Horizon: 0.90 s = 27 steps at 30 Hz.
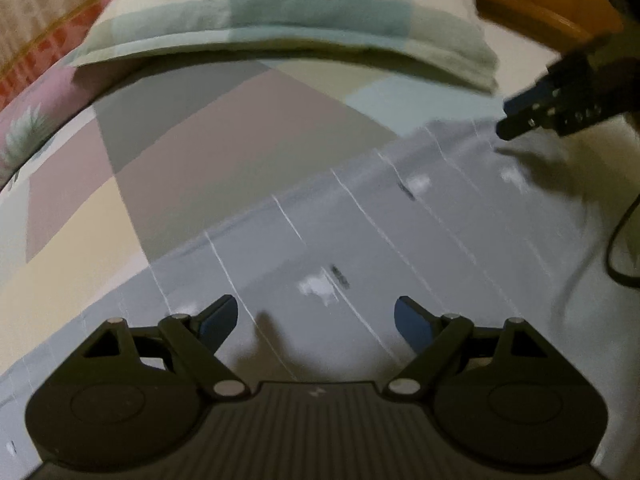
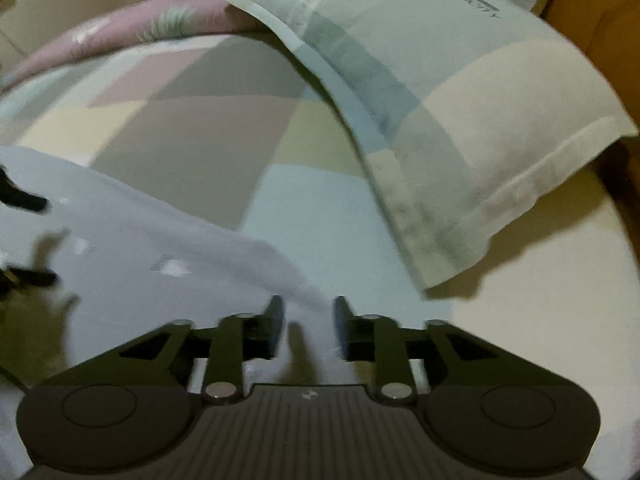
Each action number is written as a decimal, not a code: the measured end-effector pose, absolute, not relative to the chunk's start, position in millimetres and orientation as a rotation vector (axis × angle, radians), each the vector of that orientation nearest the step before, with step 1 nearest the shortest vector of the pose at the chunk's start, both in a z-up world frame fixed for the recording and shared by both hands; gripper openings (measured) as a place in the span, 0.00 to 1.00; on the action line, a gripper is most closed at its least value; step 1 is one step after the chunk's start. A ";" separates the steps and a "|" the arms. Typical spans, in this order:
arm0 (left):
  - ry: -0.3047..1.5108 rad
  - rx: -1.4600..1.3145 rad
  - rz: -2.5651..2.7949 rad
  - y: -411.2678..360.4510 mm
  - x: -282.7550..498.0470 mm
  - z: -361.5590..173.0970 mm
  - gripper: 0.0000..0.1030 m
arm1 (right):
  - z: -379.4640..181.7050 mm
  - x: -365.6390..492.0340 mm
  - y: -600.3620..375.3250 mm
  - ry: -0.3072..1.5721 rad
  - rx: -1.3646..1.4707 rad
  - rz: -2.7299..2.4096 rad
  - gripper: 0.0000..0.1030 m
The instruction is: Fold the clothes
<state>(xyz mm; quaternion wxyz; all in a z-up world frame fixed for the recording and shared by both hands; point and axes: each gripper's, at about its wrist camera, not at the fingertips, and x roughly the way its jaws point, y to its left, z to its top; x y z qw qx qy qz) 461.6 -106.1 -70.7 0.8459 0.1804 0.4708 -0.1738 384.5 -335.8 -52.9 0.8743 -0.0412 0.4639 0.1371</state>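
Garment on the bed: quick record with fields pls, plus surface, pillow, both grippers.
garment: grey cloth with thin white lines, spread flat
surface: patchwork pastel bedsheet
pillow: pastel checked, beyond the garment
left gripper: open, above the cloth, nothing between the fingers
right gripper: open over the garment's edge, not pinching it
fold: none visible yet

One grey garment [image 1: 360, 232] with thin white stripes lies spread on one bed sheet [image 1: 168, 152] of pastel colour blocks. One pillow [image 2: 460, 120] in matching pastel blocks rests beyond the garment. One pink floral quilt [image 2: 120, 32] lies beyond the pillow. Two grippers: left gripper [image 1: 316, 320], right gripper [image 2: 308, 324].
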 end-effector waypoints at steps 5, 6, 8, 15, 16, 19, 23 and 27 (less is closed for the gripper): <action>1.057 0.328 -0.334 -87.2 468.4 -84.3 0.86 | -75.5 397.4 -337.7 1.020 -0.081 0.223 0.46; 1.054 0.307 -0.296 -79.3 474.0 -80.6 0.85 | -72.7 400.7 -342.7 1.011 -0.051 0.208 0.46; 1.037 0.250 -0.240 -62.8 484.2 -70.7 0.83 | -64.0 402.7 -344.5 0.995 -0.046 0.169 0.51; 1.055 0.162 -0.204 -39.7 502.2 -72.1 0.84 | -51.4 383.5 -310.1 1.019 -0.045 0.281 0.67; 1.066 0.160 -0.197 -37.8 504.0 -77.0 0.84 | -56.8 382.2 -304.2 1.023 -0.051 0.293 0.67; 1.097 0.077 -0.092 -17.3 511.7 -91.3 0.86 | -75.1 384.2 -295.0 1.054 -0.051 0.271 0.68; 1.068 -0.063 -0.038 9.4 504.0 -78.8 0.84 | -67.2 374.8 -293.2 1.044 -0.014 0.202 0.72; 1.082 -0.035 -0.049 32.4 486.7 -77.8 0.84 | -59.8 364.0 -283.7 1.057 0.013 0.181 0.74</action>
